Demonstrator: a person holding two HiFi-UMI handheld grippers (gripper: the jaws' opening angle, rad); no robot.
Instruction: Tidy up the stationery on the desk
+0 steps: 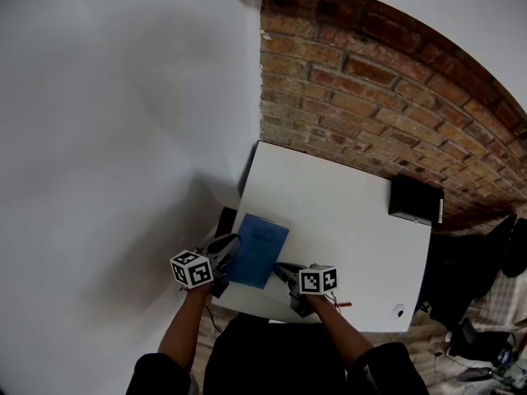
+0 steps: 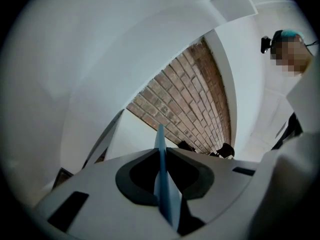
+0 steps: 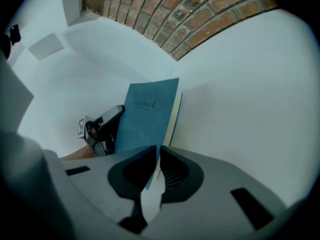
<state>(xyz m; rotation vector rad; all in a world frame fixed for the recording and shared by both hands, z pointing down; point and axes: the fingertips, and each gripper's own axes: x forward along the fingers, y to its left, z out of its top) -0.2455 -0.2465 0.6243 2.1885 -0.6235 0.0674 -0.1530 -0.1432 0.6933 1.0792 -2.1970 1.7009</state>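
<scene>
Both claws are clamped on the blue notebook (image 1: 258,250), held tilted over the near left part of the white bench (image 1: 346,220). The left claw (image 1: 233,243) bites its left edge, while the right claw (image 1: 281,268), nearly shut, pinches the near corner, seemingly only the cover. If so, the pages could sag open or the thin cover slip free.

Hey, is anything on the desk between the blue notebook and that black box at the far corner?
Nothing visible: the desk between the notebook and the black box is bare. A thin red item lies at the near edge, off that path.
</scene>
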